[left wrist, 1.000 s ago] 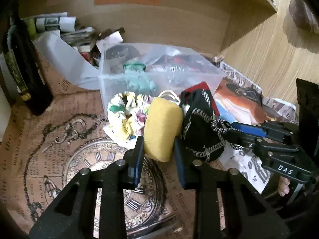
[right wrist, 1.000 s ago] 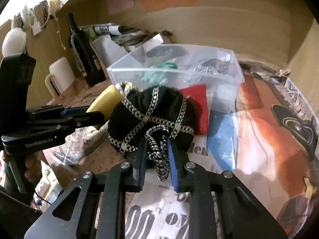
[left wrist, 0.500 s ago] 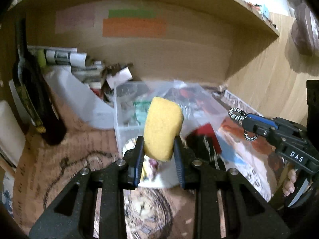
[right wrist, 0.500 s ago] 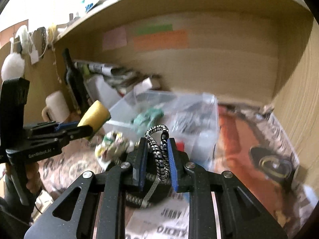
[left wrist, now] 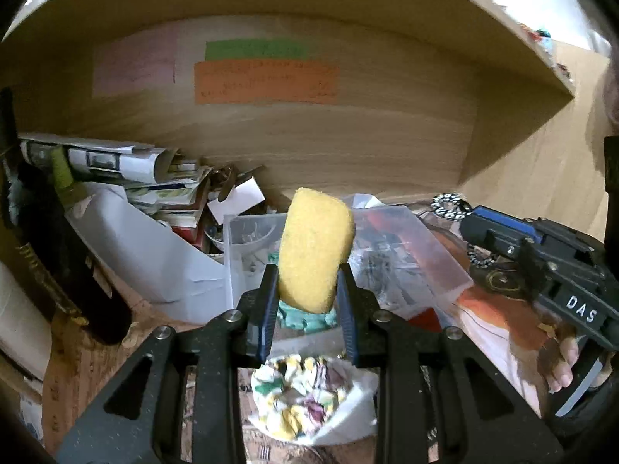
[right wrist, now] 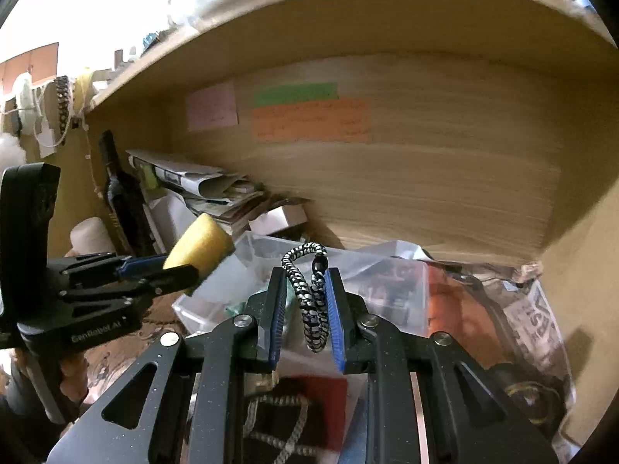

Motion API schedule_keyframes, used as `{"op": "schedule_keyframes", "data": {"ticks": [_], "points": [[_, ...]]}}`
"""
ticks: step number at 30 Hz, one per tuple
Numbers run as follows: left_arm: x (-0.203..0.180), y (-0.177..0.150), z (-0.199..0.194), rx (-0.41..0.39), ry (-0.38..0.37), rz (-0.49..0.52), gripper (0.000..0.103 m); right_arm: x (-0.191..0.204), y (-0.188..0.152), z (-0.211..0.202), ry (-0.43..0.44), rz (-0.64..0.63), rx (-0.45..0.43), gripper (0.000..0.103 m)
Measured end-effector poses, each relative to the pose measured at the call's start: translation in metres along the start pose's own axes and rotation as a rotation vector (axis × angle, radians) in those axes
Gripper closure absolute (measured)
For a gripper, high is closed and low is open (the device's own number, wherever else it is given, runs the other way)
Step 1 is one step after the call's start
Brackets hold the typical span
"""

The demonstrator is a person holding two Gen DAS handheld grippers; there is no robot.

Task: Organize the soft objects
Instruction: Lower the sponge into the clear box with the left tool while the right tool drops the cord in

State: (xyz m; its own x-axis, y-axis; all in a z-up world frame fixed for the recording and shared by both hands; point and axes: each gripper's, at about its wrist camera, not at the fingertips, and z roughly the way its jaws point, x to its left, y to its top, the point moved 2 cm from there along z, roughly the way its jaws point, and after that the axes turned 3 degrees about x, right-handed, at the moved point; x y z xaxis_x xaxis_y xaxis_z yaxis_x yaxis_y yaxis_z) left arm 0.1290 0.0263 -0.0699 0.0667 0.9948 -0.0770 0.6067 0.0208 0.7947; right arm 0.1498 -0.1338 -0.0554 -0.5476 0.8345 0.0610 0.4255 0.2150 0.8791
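My left gripper (left wrist: 307, 286) is shut on a yellow sponge (left wrist: 315, 249) and holds it in the air above a clear plastic bin (left wrist: 247, 239). The sponge also shows in the right wrist view (right wrist: 199, 243). My right gripper (right wrist: 305, 301) is shut on the black-and-white cord (right wrist: 309, 301) of a black drawstring pouch (right wrist: 286, 421), which hangs below the jaws. The right gripper shows in the left wrist view (left wrist: 470, 224) at the right. A floral cloth (left wrist: 301, 394) lies on the table below the left gripper.
A dark bottle (left wrist: 46, 255) stands at the left by a white mug (right wrist: 91, 236). Rolled papers (left wrist: 116, 158) and clutter pile behind the bin. A wooden back wall (left wrist: 348, 131) with coloured notes and a shelf overhead close in the space. Newspaper (right wrist: 537, 321) covers the right.
Both grippers have risen from the table. The sponge went up over the bin, and the pouch was lifted by its cord.
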Motion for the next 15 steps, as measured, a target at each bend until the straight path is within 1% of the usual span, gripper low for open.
{"op": "schedule_keyframes", "data": {"ticks": [4,10,15], "points": [[0.003,0.007,0.023,0.049,0.004,0.002,0.075,-0.002,0.003,0.028,0.006,-0.005,0.054,0.084],[0.005,0.009,0.058,0.133,0.016,0.025,0.075,-0.008,-0.004,0.075,0.008,-0.005,0.176,0.084],[0.007,0.009,0.086,0.205,0.024,0.037,0.075,-0.014,-0.013,0.102,0.005,-0.005,0.269,0.084]]}}
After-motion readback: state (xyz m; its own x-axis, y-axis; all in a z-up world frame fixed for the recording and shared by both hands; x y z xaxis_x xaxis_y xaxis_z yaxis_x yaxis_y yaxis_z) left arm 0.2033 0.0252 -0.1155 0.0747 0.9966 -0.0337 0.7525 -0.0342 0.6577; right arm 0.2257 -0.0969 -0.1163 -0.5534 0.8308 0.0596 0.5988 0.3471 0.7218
